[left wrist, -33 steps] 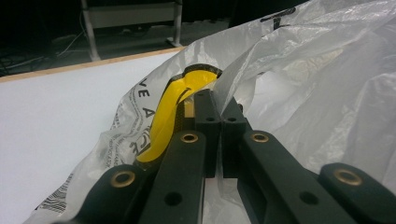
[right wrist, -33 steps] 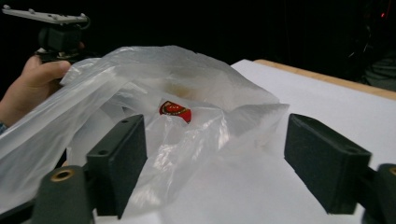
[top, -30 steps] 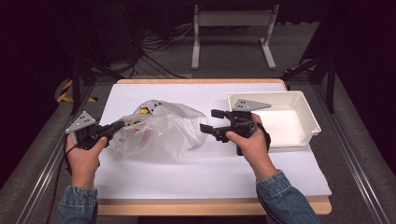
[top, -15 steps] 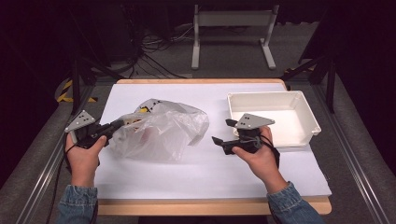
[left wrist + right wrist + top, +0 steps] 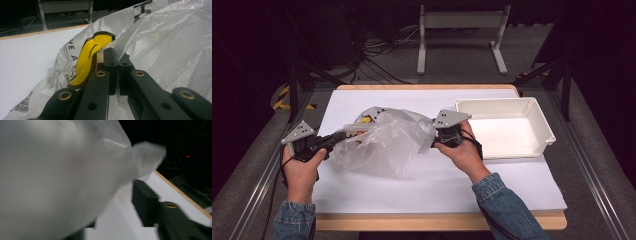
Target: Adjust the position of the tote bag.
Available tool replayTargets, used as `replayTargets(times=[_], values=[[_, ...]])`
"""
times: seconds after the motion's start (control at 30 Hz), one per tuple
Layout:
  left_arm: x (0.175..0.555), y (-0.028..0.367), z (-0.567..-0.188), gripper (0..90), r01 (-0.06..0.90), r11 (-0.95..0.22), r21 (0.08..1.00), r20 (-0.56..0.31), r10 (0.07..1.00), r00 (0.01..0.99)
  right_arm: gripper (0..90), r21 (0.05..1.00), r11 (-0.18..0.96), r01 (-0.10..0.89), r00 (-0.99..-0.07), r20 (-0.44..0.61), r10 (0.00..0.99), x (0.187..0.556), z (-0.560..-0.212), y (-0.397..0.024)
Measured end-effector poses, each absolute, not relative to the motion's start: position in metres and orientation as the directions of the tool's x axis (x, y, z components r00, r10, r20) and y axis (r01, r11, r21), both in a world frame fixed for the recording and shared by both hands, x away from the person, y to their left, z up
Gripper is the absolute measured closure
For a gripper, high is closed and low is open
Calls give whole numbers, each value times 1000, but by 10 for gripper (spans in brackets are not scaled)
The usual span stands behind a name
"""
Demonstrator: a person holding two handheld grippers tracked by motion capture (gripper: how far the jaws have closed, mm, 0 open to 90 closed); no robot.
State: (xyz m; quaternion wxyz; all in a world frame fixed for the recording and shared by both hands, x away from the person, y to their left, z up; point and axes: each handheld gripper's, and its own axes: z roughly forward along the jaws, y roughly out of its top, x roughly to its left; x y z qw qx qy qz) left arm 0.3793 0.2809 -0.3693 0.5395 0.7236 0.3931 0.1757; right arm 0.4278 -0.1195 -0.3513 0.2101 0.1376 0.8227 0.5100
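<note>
A crumpled clear plastic bag [image 5: 387, 142] with black lettering and a yellow print [image 5: 92, 55] lies on the white-covered table [image 5: 437, 185]. My left gripper [image 5: 343, 136] holds its left edge. In the left gripper view the jaws [image 5: 116, 53] are pressed together on the film [image 5: 162, 50]. My right gripper [image 5: 432, 139] is at the bag's right edge, and its jaws have just been closing. In the right gripper view the blurred film [image 5: 62, 170] covers one jaw. The other jaw shows with a gap beside it, so the gripper [image 5: 115, 205] stands partly open around the edge.
A white rectangular tray [image 5: 542, 115] stands at the right of the table, just beyond my right hand. A light metal stand [image 5: 462, 22] and cables lie on the dark floor behind the table. The table's wooden front edge [image 5: 437, 222] runs near the person's sleeves.
My right gripper moved left from beside the tray to the bag's right edge, and its jaws narrowed. The bag's right side has lifted and spread. The left gripper stayed put.
</note>
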Motion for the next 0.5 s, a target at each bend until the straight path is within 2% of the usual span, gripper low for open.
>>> replayTargets(times=[0.03,0.1,0.27,0.3,0.33,0.37,0.4,0.43,0.47,0.5], values=[[379,280,-369,889,376,-112,920,-168,755,634,785,899,438,13,-881,-197,430,427,-351,-119],[378,279,-368,888,372,-117,921,-164,750,641,890,900,434,28,-893,-172,415,424,-349,-119],[375,274,-364,885,360,-127,924,-153,741,654,896,892,451,25,-892,-184,413,415,-344,-122],[375,274,-364,885,360,-129,924,-152,741,654,837,889,457,20,-888,-194,418,415,-343,-123],[375,274,-364,886,360,-129,924,-152,741,654,837,889,457,20,-888,-194,418,415,-343,-123],[375,274,-363,885,358,-130,925,-148,742,653,441,886,464,18,-866,-219,450,419,-343,-124],[375,274,-363,885,357,-127,925,-150,743,652,296,884,468,8,-843,-246,479,421,-345,-124],[375,275,-363,885,360,-124,925,-153,744,650,219,881,473,-3,-825,-269,496,423,-347,-125],[375,275,-363,884,360,-124,925,-153,744,650,219,881,473,-3,-825,-269,496,423,-347,-125],[374,275,-363,884,361,-124,924,-154,746,648,153,881,472,-19,-814,-288,505,425,-348,-126]])
